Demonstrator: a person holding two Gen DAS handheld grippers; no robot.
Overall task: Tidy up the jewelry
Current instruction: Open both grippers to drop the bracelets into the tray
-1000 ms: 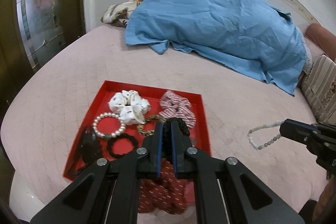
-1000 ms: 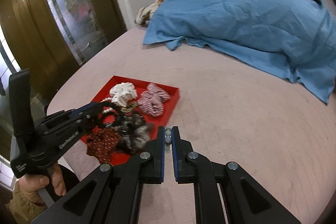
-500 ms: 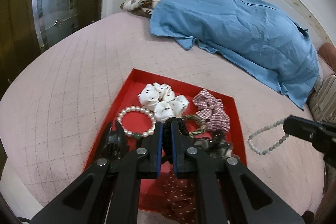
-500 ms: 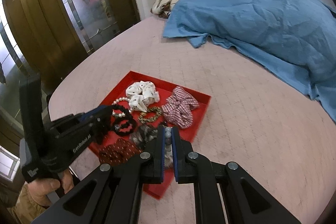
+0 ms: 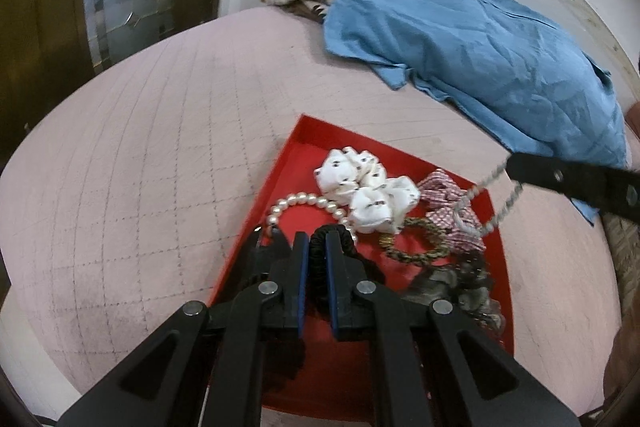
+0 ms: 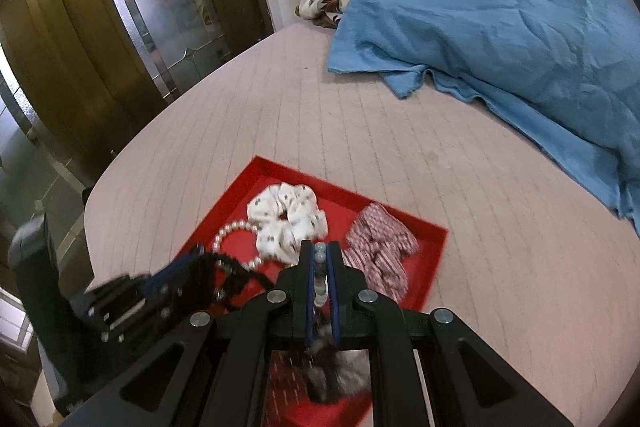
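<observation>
Left tool (image 5: 313,251), lower centre of its view, pressed together on a black coiled hair tie (image 5: 320,241), poised over the near left part of the red tray (image 5: 256,211). Right tool (image 6: 320,259), lower centre of its own view, pinching a pale beaded bracelet (image 6: 320,269), strand blurred and dangling from the tip at right of the left view (image 5: 486,211). Carried in a second ago from the bare pink bed (image 5: 160,147) beyond the tray's right edge; now hanging above the checked pink scrunchie (image 5: 448,203), inside the tray's outline. Already in the tray: white spotted scrunchie (image 5: 368,195) at centre, pearl bracelet (image 5: 304,205) to its left, bronze bead bracelet (image 5: 416,241) just beside it, dark furry pieces (image 5: 460,283) at lower right. Blue shirt (image 5: 480,47) heaped at upper right. Judged close to done for both pieces: release into free red patches apparently all that remains.
</observation>
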